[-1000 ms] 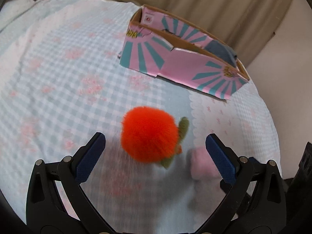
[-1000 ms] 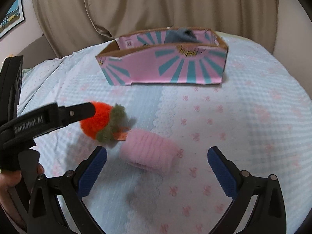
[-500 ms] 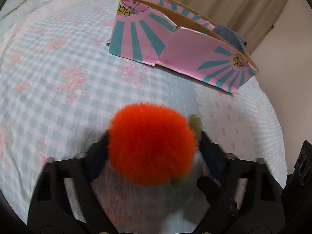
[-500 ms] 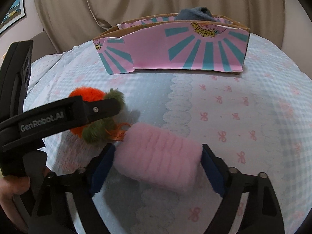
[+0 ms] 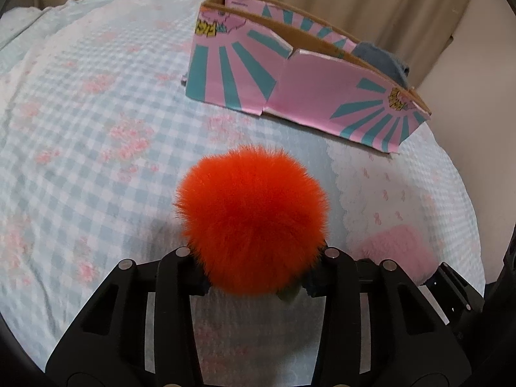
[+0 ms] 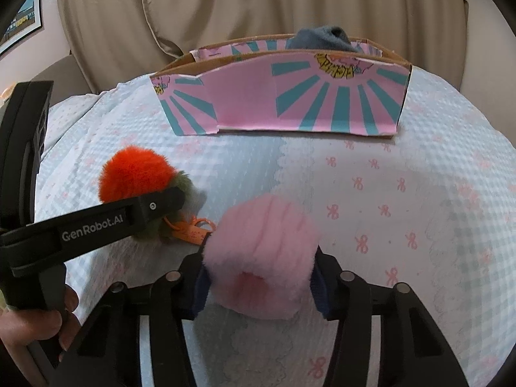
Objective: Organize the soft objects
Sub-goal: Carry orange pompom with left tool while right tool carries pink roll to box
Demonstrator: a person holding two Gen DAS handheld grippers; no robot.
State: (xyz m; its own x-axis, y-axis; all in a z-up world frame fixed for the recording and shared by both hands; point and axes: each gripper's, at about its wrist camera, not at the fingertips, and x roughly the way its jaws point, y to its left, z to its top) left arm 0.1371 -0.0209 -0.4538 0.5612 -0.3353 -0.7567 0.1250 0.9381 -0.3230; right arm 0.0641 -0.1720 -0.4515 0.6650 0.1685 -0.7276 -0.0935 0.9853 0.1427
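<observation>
The left claw (image 5: 254, 277) is closing on the orange pompom (image 5: 253, 222); the pads are hidden in the fur on both sides and the ball fills the gap between the jaws, so it is gripped. The pompom is round and has no clear long axis; its green tuft (image 6: 180, 190) and orange tag (image 6: 192, 230) point to the right of this claw, toward the other one. The right claw (image 6: 259, 285) is closing on the pink roll (image 6: 266, 258); its blue pads (image 6: 319, 290) press into the fluff on both sides and the roll is squeezed narrow there. The long axis of the roll runs forward along the fingers; the hollow end faces back to the camera. The box (image 6: 290, 100) stands ahead of both claws, well apart, on the bedcover (image 6: 403, 225); its long side lies across the right claw's view; a blue-grey cloth (image 6: 319, 40) sticks up from its far compartment. A hand (image 6: 32, 325) holds the left claw's handle.
</observation>
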